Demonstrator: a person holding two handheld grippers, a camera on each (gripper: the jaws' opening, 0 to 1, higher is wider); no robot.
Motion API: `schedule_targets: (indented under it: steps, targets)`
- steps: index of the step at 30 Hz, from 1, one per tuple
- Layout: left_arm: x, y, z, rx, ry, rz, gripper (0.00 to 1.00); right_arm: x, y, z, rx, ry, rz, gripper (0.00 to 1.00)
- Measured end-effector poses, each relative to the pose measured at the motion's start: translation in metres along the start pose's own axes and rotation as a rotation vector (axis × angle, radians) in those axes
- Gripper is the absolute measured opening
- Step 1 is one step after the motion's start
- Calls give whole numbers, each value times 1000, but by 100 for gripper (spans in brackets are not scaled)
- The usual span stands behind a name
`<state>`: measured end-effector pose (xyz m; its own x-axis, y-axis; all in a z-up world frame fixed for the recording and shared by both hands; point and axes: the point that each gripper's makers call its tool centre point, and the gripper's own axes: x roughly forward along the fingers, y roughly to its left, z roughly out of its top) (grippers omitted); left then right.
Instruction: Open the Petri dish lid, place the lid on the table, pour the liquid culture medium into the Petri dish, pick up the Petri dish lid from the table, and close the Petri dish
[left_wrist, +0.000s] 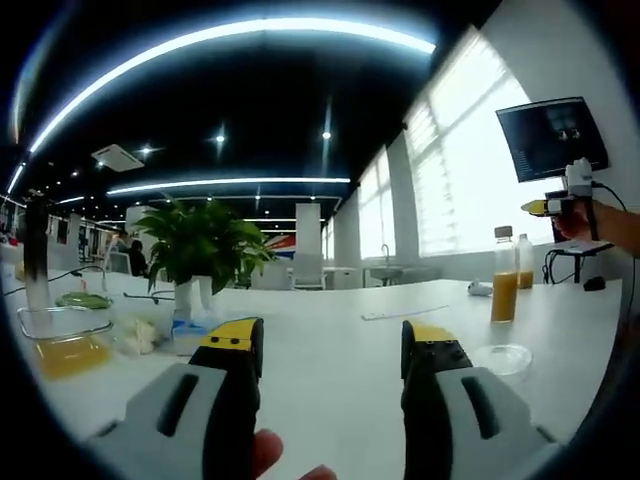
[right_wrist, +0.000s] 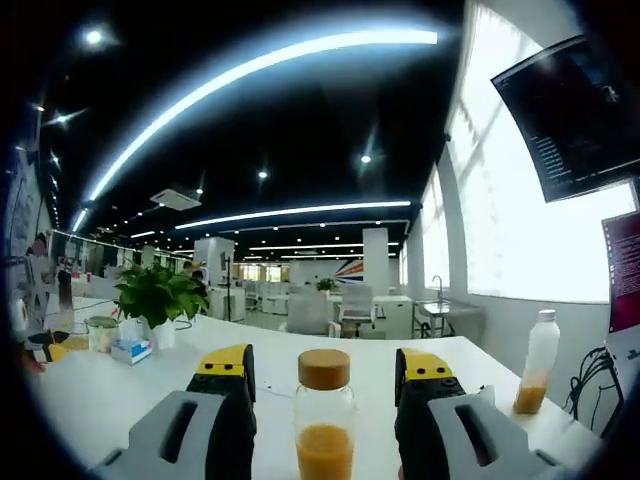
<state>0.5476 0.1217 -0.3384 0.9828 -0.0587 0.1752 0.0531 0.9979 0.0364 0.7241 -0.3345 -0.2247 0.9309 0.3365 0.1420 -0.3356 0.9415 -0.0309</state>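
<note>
none of the five steps looks done yet, as far as these views tell. in the left gripper view the petri dish sits low on the white table, just ahead and to the right of the left gripper, whose jaws stand spread with nothing between them. whether its lid is on is hard to tell at this size, though it reads as one closed, clear disc. a bottle of orange liquid with a tan cap stands just behind it. the right gripper has its jaws spread on either side of that bottle, the glass between them but not visibly pinched. a potted plant and a glass tray sit well apart to the left. my reading: lid removal comes first, with pouring, lid pickup and closing all left.
</note>
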Motion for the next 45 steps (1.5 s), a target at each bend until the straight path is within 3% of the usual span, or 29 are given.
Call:
schedule_targets:
  steps: [7,21,34,45]
  targets:
    - [-4,-17,-2,-10,11,-63,47,30,6,-9,-23,52,40,51]
    - [-11,-34,-4,7,28,-138,48,54,7,-33,-55,122,50,50]
    - [-14,-32,-3,-1,25,-128,48,67,8,-49,-55,165,39,31]
    - [-14,-32,-6,-7,30,-125,48,66,6,-48,-18,165,29,30]
